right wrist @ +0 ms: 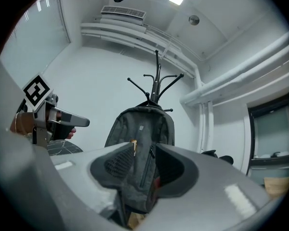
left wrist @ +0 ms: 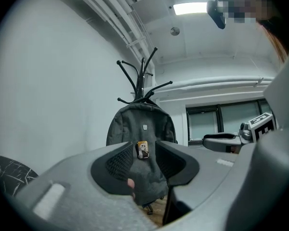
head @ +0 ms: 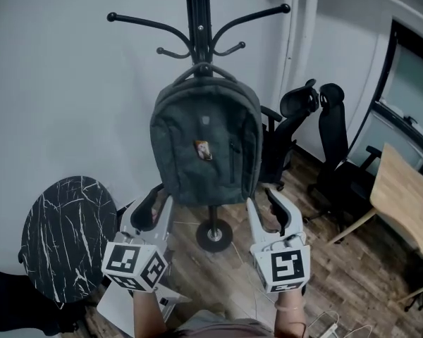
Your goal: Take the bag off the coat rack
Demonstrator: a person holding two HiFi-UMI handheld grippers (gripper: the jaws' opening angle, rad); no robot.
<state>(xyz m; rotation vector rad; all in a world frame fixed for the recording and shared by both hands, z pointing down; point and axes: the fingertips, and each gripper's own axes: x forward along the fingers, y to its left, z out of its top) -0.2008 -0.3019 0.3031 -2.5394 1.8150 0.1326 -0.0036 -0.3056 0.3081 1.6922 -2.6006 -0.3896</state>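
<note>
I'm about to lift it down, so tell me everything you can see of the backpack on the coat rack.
The backpack is dark grey, fabric-looking, rounded at the top. It hangs upright by its top handle from the black coat rack, covering the pole. Its front carries a small colourful tag, a small pale patch above it, and a vertical zipper beside it. The left gripper and right gripper sit below it, not touching.

Left gripper [head: 155,205] and right gripper [head: 268,207] — side by side, jaws apart.
</note>
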